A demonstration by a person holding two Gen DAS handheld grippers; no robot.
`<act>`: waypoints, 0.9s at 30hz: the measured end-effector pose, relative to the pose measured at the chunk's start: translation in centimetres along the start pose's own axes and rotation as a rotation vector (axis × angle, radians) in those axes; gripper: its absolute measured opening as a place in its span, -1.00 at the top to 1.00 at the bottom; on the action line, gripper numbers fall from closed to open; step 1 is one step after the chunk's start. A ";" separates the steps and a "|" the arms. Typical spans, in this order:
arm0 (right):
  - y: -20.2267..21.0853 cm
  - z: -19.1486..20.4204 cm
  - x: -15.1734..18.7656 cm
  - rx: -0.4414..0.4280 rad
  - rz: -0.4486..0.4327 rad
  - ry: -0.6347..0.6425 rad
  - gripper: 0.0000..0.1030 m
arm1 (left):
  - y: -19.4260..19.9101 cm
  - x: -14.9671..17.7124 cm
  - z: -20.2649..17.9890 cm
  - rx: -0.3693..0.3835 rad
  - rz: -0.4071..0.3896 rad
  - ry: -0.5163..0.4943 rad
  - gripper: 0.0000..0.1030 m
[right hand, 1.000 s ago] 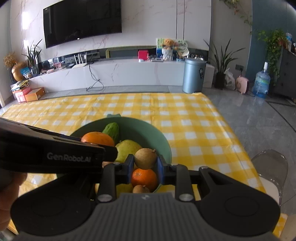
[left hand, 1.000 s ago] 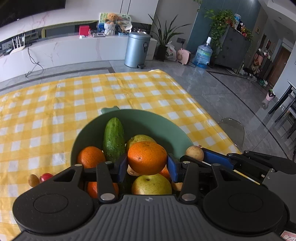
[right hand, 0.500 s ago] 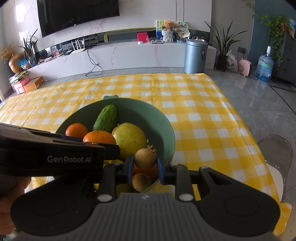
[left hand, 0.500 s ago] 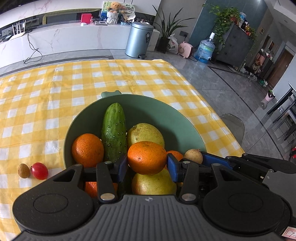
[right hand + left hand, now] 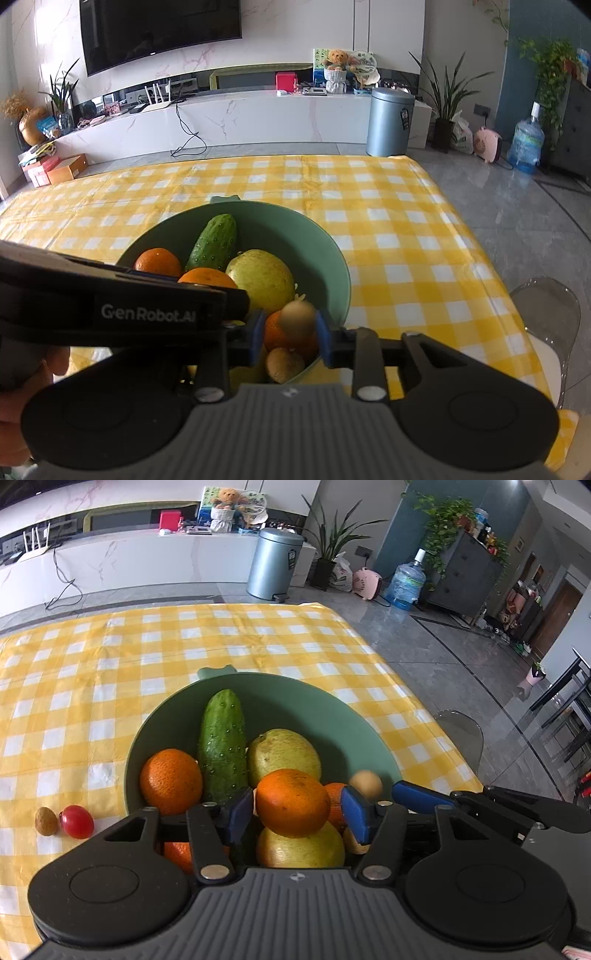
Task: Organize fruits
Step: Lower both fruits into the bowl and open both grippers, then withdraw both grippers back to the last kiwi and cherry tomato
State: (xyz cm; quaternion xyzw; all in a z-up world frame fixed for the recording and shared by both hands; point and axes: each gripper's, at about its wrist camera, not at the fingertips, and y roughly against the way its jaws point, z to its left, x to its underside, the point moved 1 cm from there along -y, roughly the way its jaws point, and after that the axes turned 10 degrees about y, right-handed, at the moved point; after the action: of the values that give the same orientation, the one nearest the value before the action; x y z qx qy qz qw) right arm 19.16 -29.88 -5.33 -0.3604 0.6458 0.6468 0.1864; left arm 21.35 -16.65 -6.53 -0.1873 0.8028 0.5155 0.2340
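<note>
Both hand-held grippers are opening over the bowl, the left freeing an orange, the right dropping a longan, while a tomato and another longan are waiting on the bench.

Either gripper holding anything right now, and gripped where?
Nothing held. Both grippers' jaws are opening. The orange sits between the left gripper pads with gaps either side. The small brown fruit, blurred, is loose between the right gripper pads.
</note>
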 end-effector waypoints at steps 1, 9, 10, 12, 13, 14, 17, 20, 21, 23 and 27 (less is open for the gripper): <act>0.0 0.1 0.0 0.002 -0.002 0.003 0.36 | 0.1 0.0 -0.1 -0.006 -0.004 -0.003 -0.27; 1.1 -0.1 0.2 0.026 -0.063 -0.010 -0.20 | 2.0 0.1 -0.5 -0.040 -0.054 -0.024 -0.33; 1.3 0.0 0.2 0.031 -0.068 -0.008 -0.28 | 2.4 0.1 -0.5 -0.045 -0.061 -0.029 -0.33; 1.6 0.2 0.2 0.053 -0.084 -0.002 -0.38 | 3.3 0.1 -0.6 -0.056 -0.082 -0.040 -0.33; 1.8 0.3 0.2 0.062 -0.094 0.003 -0.40 | 3.7 0.1 -0.6 -0.064 -0.095 -0.046 -0.33; 1.9 0.5 0.2 0.072 -0.104 0.005 -0.45 | 4.2 0.2 -0.6 -0.073 -0.107 -0.052 -0.33; 2.8 0.7 0.2 0.120 -0.141 0.009 -0.59 | 5.6 0.2 -0.2 -0.104 -0.136 -0.067 -0.33; 3.6 1.0 0.1 0.172 -0.170 0.002 -0.64 | 6.9 0.3 0.2 -0.125 -0.164 -0.078 -0.33; 3.8 1.1 0.1 0.179 -0.179 -0.009 -0.66 | 7.4 0.4 0.3 -0.131 -0.176 -0.083 -0.33; 4.4 1.2 0.2 0.174 -0.200 -0.047 -0.70 | 8.4 0.6 0.5 -0.143 -0.200 -0.101 -0.33; 5.4 1.9 0.4 0.138 -0.236 -0.126 -0.70 | 10.4 0.8 1.3 -0.177 -0.237 -0.137 -0.34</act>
State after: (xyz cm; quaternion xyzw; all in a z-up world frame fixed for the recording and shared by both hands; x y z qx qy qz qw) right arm 14.61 -28.62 -1.97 -0.3791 0.6288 0.5957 0.3257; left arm 15.33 -11.41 0.26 -0.2650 0.7086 0.5645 0.3301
